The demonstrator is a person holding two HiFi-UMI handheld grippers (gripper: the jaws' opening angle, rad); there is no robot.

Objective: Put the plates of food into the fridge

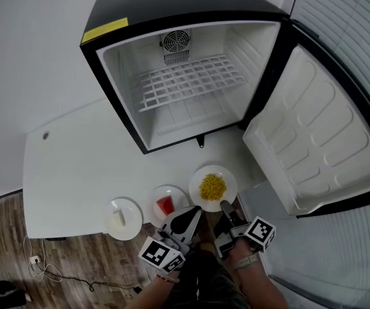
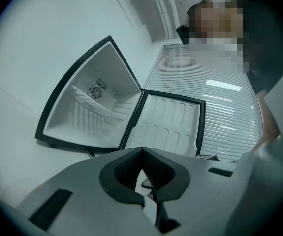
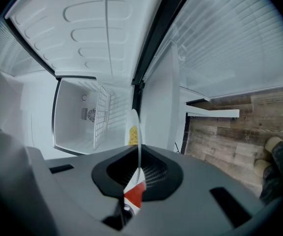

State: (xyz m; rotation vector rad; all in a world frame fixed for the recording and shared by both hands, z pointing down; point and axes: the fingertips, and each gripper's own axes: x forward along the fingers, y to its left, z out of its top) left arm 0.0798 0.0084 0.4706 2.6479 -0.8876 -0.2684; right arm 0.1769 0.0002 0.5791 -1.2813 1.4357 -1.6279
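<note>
Three white plates sit near the front edge of the white table. One holds yellow corn, one a red piece, one a pale piece. My right gripper is shut on the near rim of the corn plate. In the right gripper view that plate runs edge-on between the jaws of the right gripper. My left gripper hovers between the red and corn plates, shut with nothing in it. In the left gripper view the left gripper points toward the fridge.
The black mini fridge stands open on the table's far side, with a white wire shelf inside. Its door is swung out to the right. Wooden floor lies at the left, and a person's legs show below the grippers.
</note>
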